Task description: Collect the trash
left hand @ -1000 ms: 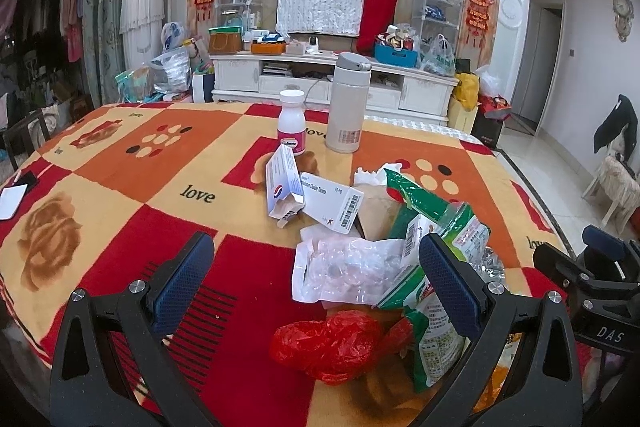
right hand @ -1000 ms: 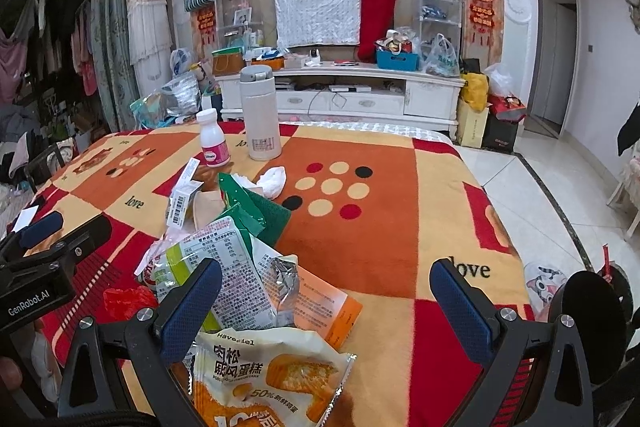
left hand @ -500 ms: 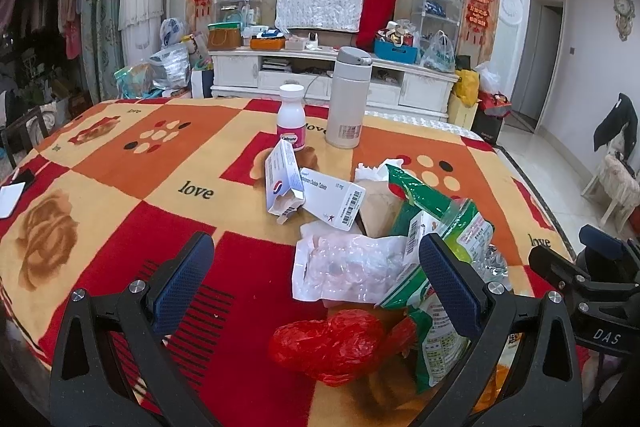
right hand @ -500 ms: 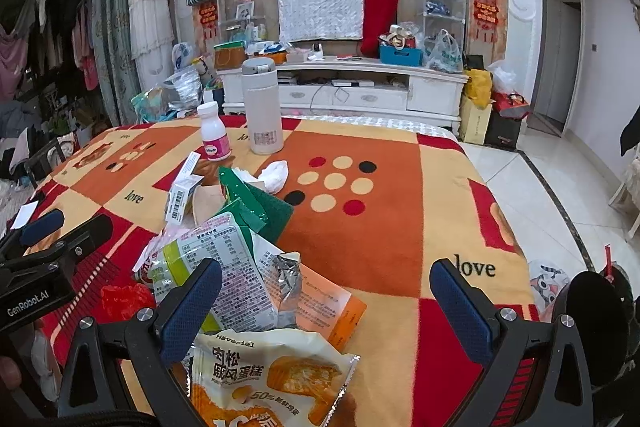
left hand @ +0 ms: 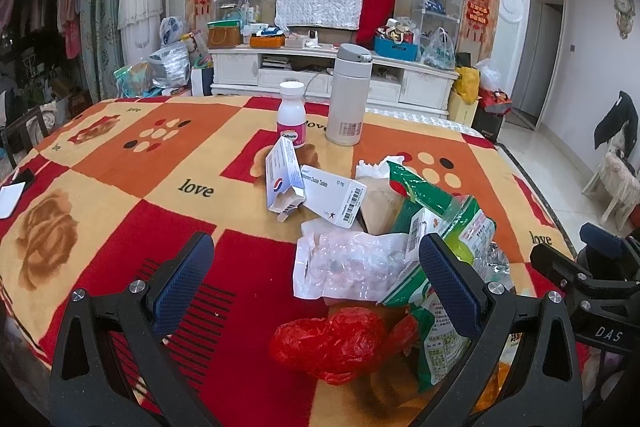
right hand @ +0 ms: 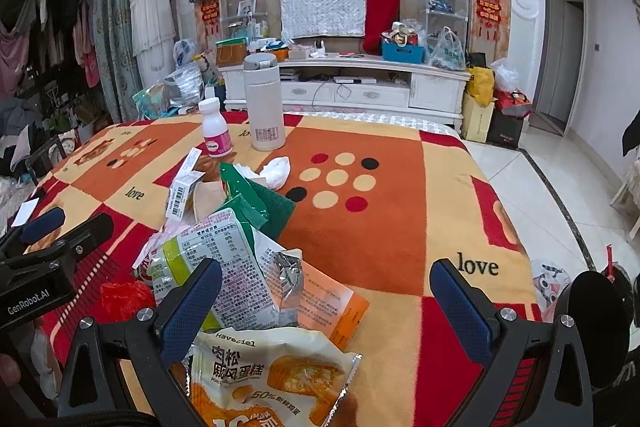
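- Left gripper (left hand: 316, 277): fingers spread wide, holding nothing, low in the frame above the red bag (left hand: 332, 343).
- Right gripper (right hand: 326, 301): fingers spread wide and empty, bracketing the cake wrapper (right hand: 268, 379) at bottom centre.
- Trash pile (left hand: 384, 239) lies centre-right on the blanket (left hand: 120, 187).
- Flask (left hand: 349, 95) and pill bottle (left hand: 292, 115) stand upright behind it, upper centre.

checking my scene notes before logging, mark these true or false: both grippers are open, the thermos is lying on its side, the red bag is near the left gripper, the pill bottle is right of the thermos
1. Both grippers are open: true; the left gripper and right gripper hold nothing.
2. The thermos lies on its side: false; it stands upright.
3. The red plastic bag lies near the left gripper: true.
4. The pill bottle stands right of the thermos: false; it stands left of it.
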